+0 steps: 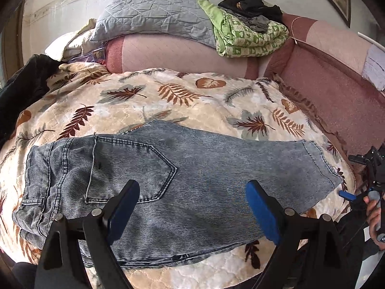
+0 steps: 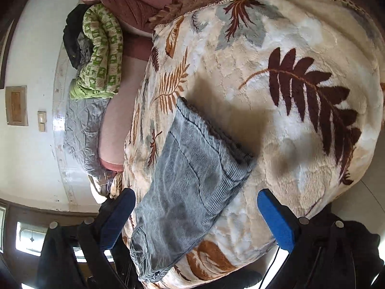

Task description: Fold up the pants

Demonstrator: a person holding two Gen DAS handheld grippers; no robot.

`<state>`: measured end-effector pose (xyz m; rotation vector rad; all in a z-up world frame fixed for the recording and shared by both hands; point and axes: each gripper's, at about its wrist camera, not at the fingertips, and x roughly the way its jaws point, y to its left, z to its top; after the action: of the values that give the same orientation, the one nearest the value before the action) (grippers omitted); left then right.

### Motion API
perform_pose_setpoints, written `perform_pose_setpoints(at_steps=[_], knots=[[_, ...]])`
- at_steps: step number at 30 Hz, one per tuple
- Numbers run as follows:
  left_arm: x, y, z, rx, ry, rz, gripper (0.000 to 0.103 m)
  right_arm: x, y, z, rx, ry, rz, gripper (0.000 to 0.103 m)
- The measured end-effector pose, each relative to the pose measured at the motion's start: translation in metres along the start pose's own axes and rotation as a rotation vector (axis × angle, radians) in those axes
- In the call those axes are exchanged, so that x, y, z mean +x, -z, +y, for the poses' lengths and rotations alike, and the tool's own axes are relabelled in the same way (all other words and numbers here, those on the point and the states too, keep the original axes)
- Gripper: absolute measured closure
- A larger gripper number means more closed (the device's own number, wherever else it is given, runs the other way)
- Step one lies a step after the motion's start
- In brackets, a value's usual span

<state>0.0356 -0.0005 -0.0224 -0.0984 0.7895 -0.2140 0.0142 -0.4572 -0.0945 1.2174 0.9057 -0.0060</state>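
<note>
While the jeans lie folded flat across the leaf-print blanket on the bed, waistband to the left and hem to the right, the left gripper hovers over them with jaws released and holding nothing. Off the hem end, the right gripper also stands spread and empty. Behind sit a grey quilt and green bedding.

Soft daylight, dull shadow across the blanket, heavy fisheye bending, dark vignetted corners.
</note>
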Motion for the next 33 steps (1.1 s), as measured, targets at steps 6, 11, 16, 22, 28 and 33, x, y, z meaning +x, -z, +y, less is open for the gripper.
perform_pose_setpoints(at_steps=[6, 11, 16, 22, 28, 33], knots=[[0.0, 0.001, -0.007, 0.003, 0.005, -0.004, 0.013, 0.017, -0.006, -0.018, 0.039, -0.027, -0.044, 0.007], [0.016, 0.0, -0.021, 0.015, 0.008, 0.022, 0.013, 0.015, -0.008, -0.017, 0.01, -0.001, -0.077, 0.041], [0.043, -0.004, -0.048, 0.026, 0.026, 0.064, 0.013, 0.02, -0.013, -0.022, 0.029, 0.037, -0.047, 0.049], [0.083, -0.001, -0.094, 0.136, -0.003, 0.125, 0.013, 0.02, -0.01, -0.023, 0.006, 0.062, -0.051, 0.064], [0.124, 0.013, -0.114, 0.236, -0.115, 0.257, 0.01, 0.017, -0.009, -0.001, -0.135, 0.144, -0.05, 0.075], [0.105, -0.002, -0.114, 0.232, -0.113, 0.205, 0.011, 0.012, -0.001, 0.037, -0.273, 0.187, -0.084, 0.075]])
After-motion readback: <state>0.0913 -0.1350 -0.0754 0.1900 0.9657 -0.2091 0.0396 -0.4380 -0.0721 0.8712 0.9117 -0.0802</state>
